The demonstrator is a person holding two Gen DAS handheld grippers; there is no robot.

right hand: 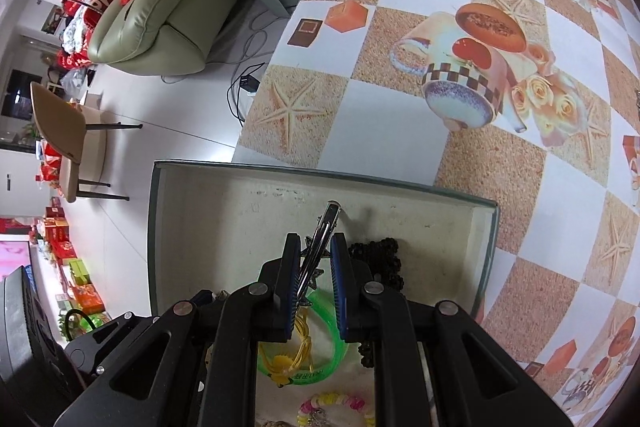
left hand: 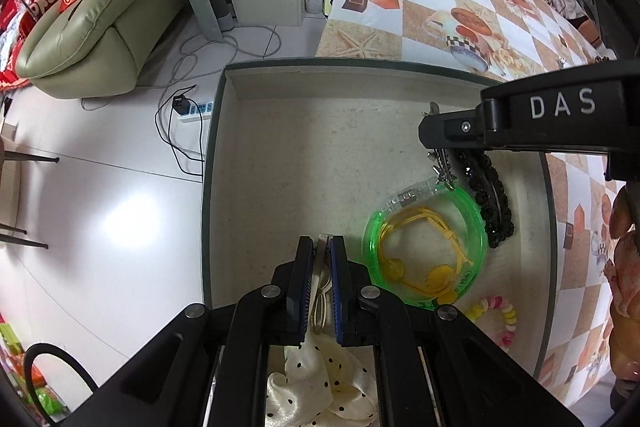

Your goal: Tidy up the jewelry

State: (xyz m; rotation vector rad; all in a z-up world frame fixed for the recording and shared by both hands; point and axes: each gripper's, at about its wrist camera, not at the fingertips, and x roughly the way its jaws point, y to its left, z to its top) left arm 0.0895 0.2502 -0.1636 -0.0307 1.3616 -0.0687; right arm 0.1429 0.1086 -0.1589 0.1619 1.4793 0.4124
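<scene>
A shallow beige box [left hand: 280, 155] with a grey-green rim sits on the table. In it lie a green plastic bangle [left hand: 472, 223], a yellow cord bracelet [left hand: 436, 235], a black beaded scrunchie [left hand: 496, 203] and a pastel bead bracelet [left hand: 504, 315]. My left gripper [left hand: 320, 247] is shut on a cream polka-dot hair bow with a clip [left hand: 316, 375] over the box's near side. My right gripper [right hand: 314, 247] is shut on a silver star hair clip [right hand: 324, 231], held above the bangle [right hand: 332, 347] and scrunchie [right hand: 380, 251]. The right gripper also shows in the left wrist view [left hand: 436, 143].
The table carries a checkered cloth with cups and starfish [right hand: 440, 87]. The box reaches the table's left edge, with white floor below [left hand: 100, 187]. A green sofa [left hand: 100, 39], a power strip with cables [left hand: 192, 111] and a chair [right hand: 64, 131] stand beyond.
</scene>
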